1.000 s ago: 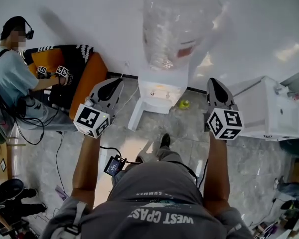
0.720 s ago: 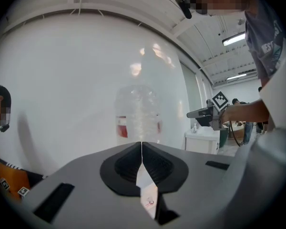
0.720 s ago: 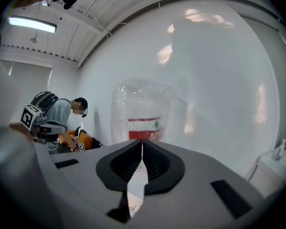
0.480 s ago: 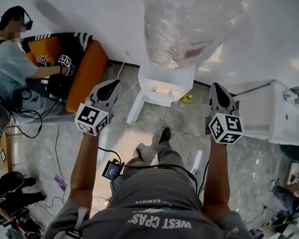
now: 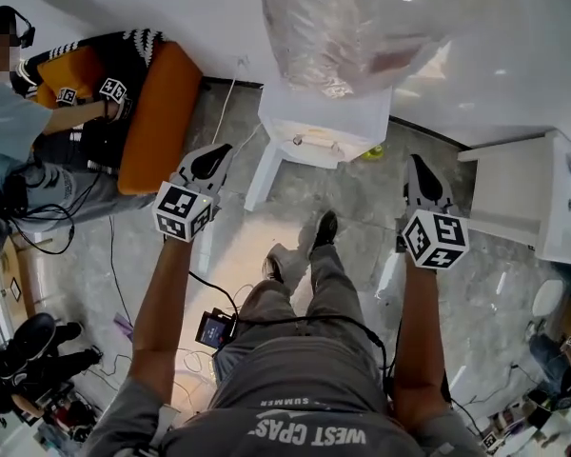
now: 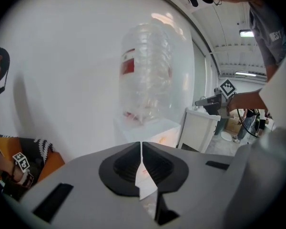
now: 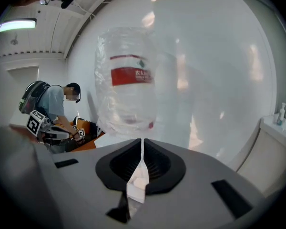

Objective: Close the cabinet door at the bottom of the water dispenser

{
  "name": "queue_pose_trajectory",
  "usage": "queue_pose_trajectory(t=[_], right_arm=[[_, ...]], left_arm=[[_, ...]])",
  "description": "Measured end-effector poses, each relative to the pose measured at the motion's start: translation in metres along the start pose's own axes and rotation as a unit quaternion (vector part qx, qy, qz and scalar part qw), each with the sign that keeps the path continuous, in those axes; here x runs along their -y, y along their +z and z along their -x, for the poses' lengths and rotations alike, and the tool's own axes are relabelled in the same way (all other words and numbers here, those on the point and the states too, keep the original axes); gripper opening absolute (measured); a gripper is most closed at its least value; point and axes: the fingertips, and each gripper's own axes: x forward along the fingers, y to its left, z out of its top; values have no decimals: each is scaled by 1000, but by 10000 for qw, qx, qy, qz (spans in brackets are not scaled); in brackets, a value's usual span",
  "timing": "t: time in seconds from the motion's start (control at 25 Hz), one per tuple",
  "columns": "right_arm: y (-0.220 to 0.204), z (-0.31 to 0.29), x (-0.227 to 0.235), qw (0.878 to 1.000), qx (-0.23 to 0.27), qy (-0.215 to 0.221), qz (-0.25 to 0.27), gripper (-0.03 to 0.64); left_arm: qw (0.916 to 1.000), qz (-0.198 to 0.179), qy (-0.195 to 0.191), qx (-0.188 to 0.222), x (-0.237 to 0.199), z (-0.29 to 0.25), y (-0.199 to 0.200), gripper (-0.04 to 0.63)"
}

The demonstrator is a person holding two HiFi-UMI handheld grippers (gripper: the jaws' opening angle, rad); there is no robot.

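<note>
The white water dispenser (image 5: 325,122) stands against the wall with a clear, plastic-wrapped bottle (image 5: 362,17) on top. Its bottom cabinet door (image 5: 263,179) hangs open, swung out to the left. My left gripper (image 5: 219,153) is shut and empty, just left of the open door's edge and apart from it. My right gripper (image 5: 417,163) is also shut and empty, off to the dispenser's right. In the left gripper view the bottle (image 6: 145,80) and the dispenser's top (image 6: 152,130) lie ahead of the closed gripper (image 6: 141,149). The right gripper (image 7: 143,147) points at the bottle (image 7: 128,85).
A seated person (image 5: 9,131) holds grippers on an orange couch (image 5: 157,112) at the left. A white cabinet (image 5: 523,198) stands to the right. A small yellow-green object (image 5: 373,151) lies by the dispenser's base. Cables run across the grey floor (image 5: 124,284). My shoe (image 5: 324,227) is in front of the dispenser.
The view has moved toward the dispenser, which now looms larger and higher. Both grippers sit lower in frame, and my foot has stepped forward. Both stay shut.
</note>
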Motion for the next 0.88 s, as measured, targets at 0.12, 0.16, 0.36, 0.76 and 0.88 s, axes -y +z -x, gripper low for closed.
queue_pose_trajectory(t=[0.12,0.16,0.36,0.76,0.88], right_arm=[[-34,-13,5,9997,-218,2,-116,35],[-44,-16,6,9995,-288,1,-152,35],[-94,-34,17,9980,-552,-54,-320,37],[-197,-71,21,9917,-1137,-106,-585,89],[-221,-79,22,9905,-1232,-150,-596,89]], left_arm=[[9996,118,-22,-243,-3,-16,-35,20],[9994,156,-22,-319,-4,-21,-46,21],[9970,304,-42,-712,-8,-49,-102,21],[9838,802,120,-1599,-24,-88,-244,89],[9780,918,145,-1869,-28,-100,-289,89]])
